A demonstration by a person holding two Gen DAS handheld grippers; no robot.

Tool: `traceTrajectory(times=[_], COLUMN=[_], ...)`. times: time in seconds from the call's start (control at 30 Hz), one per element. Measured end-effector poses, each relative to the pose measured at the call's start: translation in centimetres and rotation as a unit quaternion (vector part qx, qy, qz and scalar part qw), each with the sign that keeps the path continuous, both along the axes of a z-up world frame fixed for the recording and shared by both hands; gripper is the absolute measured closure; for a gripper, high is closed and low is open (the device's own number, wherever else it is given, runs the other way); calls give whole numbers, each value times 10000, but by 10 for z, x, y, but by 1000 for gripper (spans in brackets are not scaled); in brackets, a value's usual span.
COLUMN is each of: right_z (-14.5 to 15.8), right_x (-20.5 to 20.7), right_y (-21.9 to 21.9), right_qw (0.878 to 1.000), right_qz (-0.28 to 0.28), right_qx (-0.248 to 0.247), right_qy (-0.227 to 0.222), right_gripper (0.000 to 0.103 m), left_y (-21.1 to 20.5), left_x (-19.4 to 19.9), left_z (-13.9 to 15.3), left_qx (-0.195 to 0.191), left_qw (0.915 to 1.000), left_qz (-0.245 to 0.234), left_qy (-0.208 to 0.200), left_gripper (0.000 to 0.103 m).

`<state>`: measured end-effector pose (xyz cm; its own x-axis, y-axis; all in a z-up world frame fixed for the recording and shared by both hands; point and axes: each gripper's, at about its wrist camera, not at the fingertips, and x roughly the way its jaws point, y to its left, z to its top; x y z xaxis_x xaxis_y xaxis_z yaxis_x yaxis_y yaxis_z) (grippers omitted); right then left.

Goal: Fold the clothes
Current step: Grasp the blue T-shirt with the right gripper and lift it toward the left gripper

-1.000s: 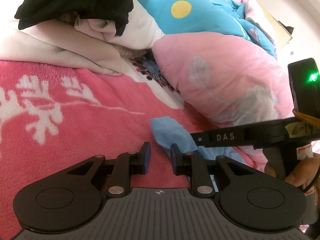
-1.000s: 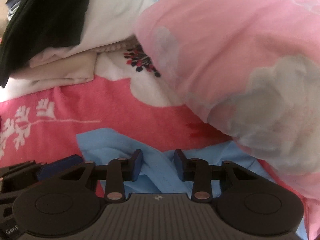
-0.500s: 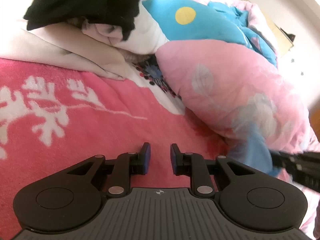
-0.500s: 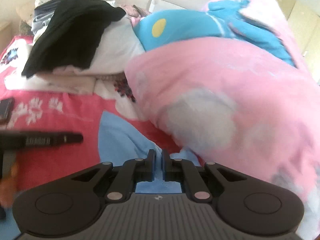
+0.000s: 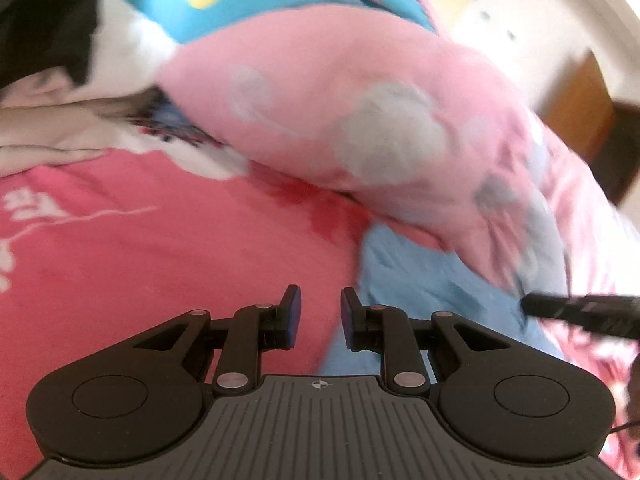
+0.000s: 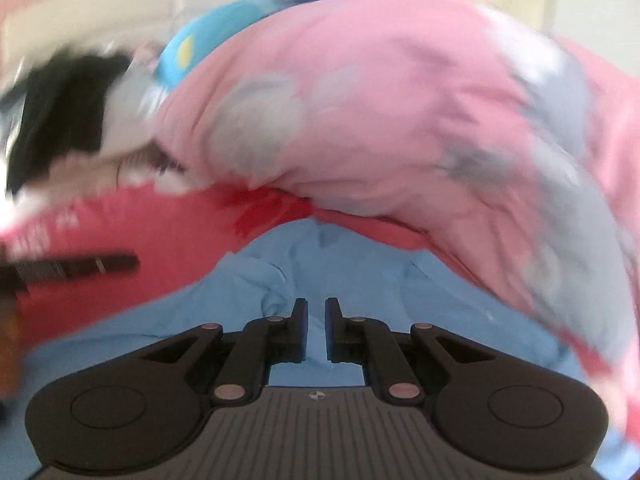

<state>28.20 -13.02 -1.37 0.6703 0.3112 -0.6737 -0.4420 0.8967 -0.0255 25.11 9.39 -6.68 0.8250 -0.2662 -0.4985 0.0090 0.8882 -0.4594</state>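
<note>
Left gripper (image 5: 319, 312) low centre, fingers spread a little, empty over the pink blanket (image 5: 140, 240), right gripper (image 6: 316, 320) nearly pressed together — seemingly pinching the blue garment (image 6: 360, 280), blurred — lower centre below the quilt (image 6: 360, 120)

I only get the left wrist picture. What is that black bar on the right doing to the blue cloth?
Observer: That is the right gripper; its jaws have just been closing and stand almost shut, seemingly pinching the light blue garment bunched between them.
Operator: How big is that cloth?
Observer: It fills the whole foreground under that gripper.
Operator: And mine?
Observer: The left gripper pokes in at the left, above the pink blanket.
</note>
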Motion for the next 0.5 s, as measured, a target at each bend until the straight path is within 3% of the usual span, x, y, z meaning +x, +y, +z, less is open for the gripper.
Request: traceTrajectory(times=[0.07,0.17,0.2,0.3,0.4,0.5], right_z=[15,32,34,27,-1,-46], right_x=[-11,-26,-30,-31,-13,13], right_y=[-22,-54,-62,-76,-80,-86], right_qw=[9971,9778,9665,9291,8889,8325], right_qz=[-351,-732,-806,-953,-1303,-1937], right_qx=[568,1684,2099,3122,3792,4385], right_qy=[366,1011,1237,1737,2216,2780], right_gripper=[91,61,53,51,45,45], left_y=[-9,-20,-24,-30,-29,-31], left_x=[2,9,13,24,42,59], left_z=[8,17,18,17,12,4], left_qx=[110,67,109,191,12,32], left_qw=[9994,9968,9964,9970,9975,9959], left_qz=[-335,-792,-843,-728,-630,-689], left_qy=[-2,18,45,159,328,589], left_gripper=[83,77,75,75,73,72])
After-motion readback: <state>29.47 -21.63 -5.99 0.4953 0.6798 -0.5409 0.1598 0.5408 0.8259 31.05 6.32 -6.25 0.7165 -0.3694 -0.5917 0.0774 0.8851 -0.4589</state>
